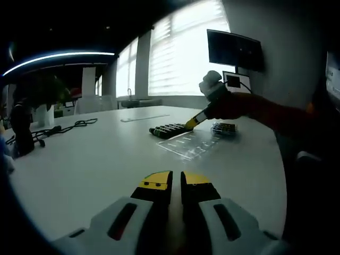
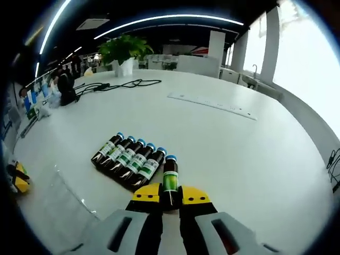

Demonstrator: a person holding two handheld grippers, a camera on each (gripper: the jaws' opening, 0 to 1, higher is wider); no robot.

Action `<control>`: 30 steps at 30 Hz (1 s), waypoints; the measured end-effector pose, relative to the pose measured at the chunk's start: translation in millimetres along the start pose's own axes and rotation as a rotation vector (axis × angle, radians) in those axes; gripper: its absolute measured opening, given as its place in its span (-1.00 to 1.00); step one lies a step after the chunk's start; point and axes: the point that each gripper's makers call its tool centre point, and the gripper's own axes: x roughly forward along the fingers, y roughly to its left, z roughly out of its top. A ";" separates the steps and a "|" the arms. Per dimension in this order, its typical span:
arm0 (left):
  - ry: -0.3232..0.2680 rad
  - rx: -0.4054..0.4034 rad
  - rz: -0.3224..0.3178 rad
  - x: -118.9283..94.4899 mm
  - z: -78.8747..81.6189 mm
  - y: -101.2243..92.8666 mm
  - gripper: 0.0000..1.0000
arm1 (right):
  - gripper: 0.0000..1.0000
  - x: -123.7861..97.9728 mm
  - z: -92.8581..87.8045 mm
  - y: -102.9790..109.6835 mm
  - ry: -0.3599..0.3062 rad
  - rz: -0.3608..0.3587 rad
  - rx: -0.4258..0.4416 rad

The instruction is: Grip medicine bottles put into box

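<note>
Now the right gripper (image 2: 170,197), low centre of its view, clamps a small dark medicine bottle (image 2: 170,180) beside the row of bottles (image 2: 129,158). Probably glass: light, slick, breakable, best taken mid-body. Left gripper (image 1: 176,183) pinched, empty; clear box (image 1: 192,143) mid-frame.

Left gripper view: low over the bench (image 1: 95,159), facing the far row of bottles (image 1: 169,129) from well apart.
Right gripper view: close above the same row of bottles (image 2: 130,158), facing a plant (image 2: 123,50) beyond them.
Shared: the bench, the bottles.
</note>
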 end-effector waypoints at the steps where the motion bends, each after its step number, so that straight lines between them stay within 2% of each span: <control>1: 0.000 0.000 0.000 -0.1 0.1 0.0 -0.97 | -0.86 0.1 0.1 -0.3 0.001 -0.001 -0.002; 8: 0.001 0.000 0.000 0.0 -0.1 0.4 -0.97 | -0.87 -1.7 0.7 -1.3 -0.001 -0.009 -0.023; 17: 0.000 0.000 0.000 0.1 0.1 0.6 -0.97 | -0.87 -15.6 8.2 -1.7 -0.038 -0.010 -0.020; 26: -0.002 -0.002 -0.001 0.0 0.5 0.3 -0.97 | -0.87 -38.8 14.8 5.1 -0.091 0.024 0.003; 30: -0.004 -0.005 -0.003 -0.1 0.9 0.1 -0.97 | -0.87 -53.8 15.1 9.5 -0.107 0.030 -0.017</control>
